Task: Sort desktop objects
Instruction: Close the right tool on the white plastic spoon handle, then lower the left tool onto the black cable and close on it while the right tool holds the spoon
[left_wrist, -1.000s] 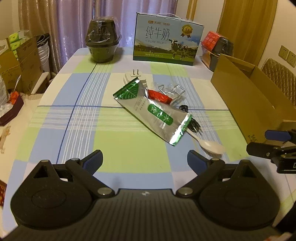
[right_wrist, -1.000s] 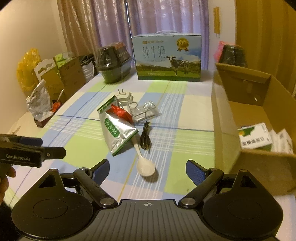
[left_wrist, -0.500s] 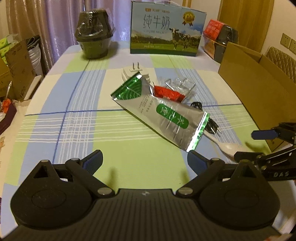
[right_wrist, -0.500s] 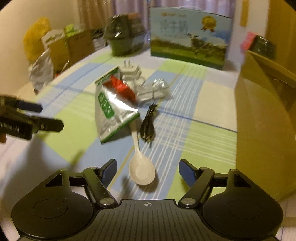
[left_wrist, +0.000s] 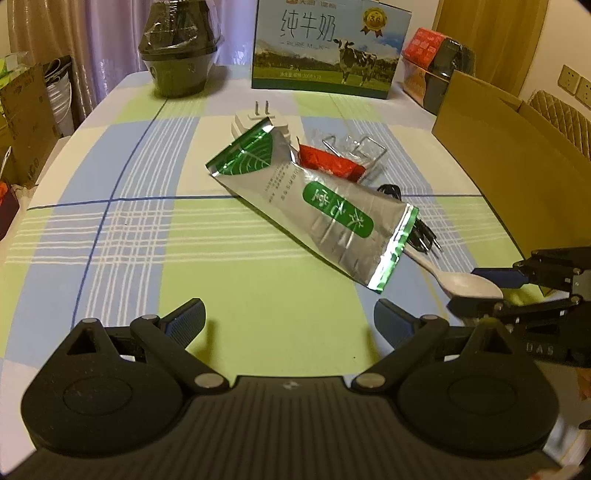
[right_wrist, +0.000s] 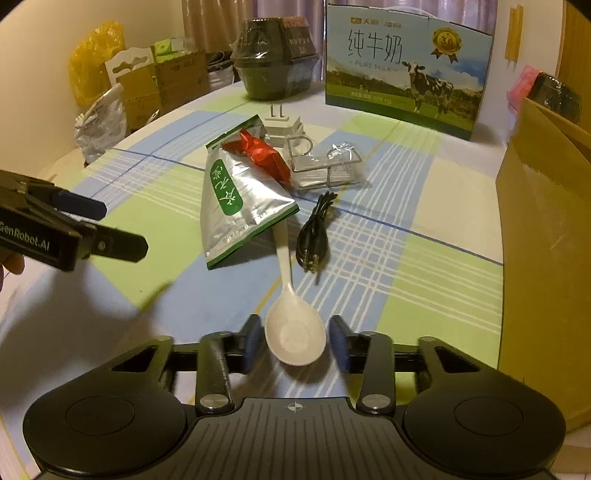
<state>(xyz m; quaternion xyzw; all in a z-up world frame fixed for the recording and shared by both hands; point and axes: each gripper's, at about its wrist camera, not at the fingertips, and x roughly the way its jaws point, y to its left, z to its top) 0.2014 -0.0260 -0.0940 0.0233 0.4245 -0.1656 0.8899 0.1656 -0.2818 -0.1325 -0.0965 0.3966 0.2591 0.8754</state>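
A white plastic spoon (right_wrist: 293, 332) is seen lying on a table (right_wrist: 424, 266) covered by a cloth checked in green, blue and cream. The spoon's round bowl faces up and sits nearest the camera, while its thin handle runs away and disappears under the lower edge of a silver foil pouch (right_wrist: 236, 206) with green trim and a green label. The right gripper (right_wrist: 295, 341) is placed around the spoon's bowl, one blue-padded finger on each side; a narrow gap is visible on both sides, so the fingers are parted and nothing is gripped. The left gripper (left_wrist: 288, 319) is held over a bare stretch of the cloth with its fingers spread wide apart and nothing between them. A coiled black cable (right_wrist: 314, 240) lies just beside the spoon handle. Behind the pouch, a red wrapper (right_wrist: 262, 153), a clear packet of metal clips (right_wrist: 325, 166) and a white plug (right_wrist: 282, 123) are clustered. A cardboard box (right_wrist: 543, 229) stands at the right edge, and a milk carton (right_wrist: 406, 70) at the far end.
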